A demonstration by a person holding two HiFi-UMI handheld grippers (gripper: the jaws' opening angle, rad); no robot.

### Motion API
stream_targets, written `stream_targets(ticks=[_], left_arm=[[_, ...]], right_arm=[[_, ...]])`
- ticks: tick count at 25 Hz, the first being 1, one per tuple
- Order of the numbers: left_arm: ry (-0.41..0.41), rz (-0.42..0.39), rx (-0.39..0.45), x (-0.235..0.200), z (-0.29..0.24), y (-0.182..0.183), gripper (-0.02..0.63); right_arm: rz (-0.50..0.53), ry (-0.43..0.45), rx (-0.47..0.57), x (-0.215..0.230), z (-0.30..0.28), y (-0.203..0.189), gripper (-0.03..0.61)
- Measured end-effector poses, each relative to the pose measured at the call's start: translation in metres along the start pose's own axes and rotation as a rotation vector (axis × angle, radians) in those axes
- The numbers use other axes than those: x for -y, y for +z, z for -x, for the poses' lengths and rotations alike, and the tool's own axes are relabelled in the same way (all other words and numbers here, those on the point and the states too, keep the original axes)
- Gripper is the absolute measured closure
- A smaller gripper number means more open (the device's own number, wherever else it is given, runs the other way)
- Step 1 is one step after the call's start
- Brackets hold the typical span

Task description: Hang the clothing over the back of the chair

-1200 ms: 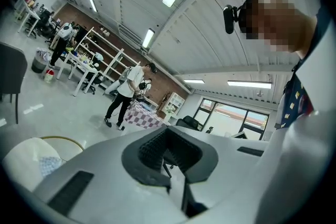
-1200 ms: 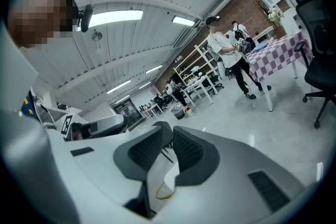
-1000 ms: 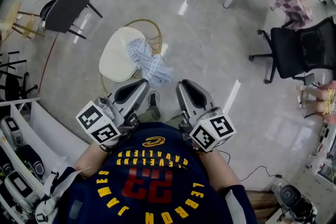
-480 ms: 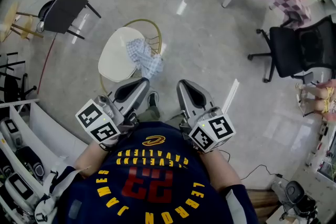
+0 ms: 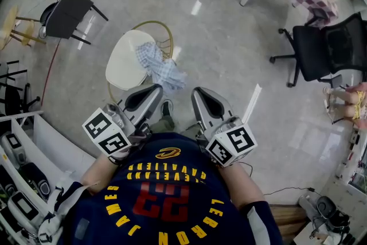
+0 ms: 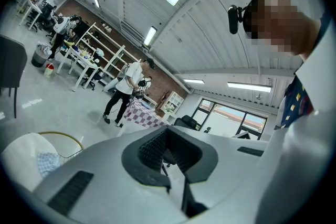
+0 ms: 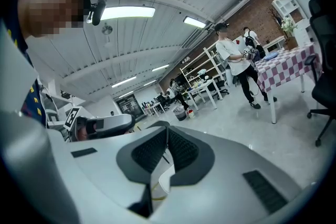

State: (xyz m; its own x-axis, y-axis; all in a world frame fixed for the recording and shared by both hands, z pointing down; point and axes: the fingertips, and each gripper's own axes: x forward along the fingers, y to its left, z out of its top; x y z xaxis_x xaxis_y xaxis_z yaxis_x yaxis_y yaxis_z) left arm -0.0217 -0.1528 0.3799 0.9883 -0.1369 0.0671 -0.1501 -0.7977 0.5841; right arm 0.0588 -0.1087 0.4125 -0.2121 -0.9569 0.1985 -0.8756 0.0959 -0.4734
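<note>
**Blue-checked cloth on chair, both tools empty**

Cloth lies bunched at the right edge of the cream seat, beside the gold wire back. One end trails off toward the floor. From above I cannot tell whether it rides over the back or only lies against it.

Left tool and right tool are both clenched on nothing, jaws together. They are held by the chest, well apart from the chair.

The scene fits either a cloth already draped or one yet to be lifted.

Handling (judged): thin, light, limp, likely to sag and slide on smooth wire. Best hold is a pinch at the hem, two spread points, so that it opens flat.
</note>
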Motion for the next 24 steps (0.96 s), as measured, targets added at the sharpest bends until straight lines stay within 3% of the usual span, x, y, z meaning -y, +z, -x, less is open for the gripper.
stream_targets(ticks=[24], left_arm=[[0.009, 0.01, -0.005, -0.0001, -0.0041, -0.0024, 0.611]], right_arm=[[-0.006, -0.008, -0.012, 0.0044, 0.0027, -0.0022, 0.558]])
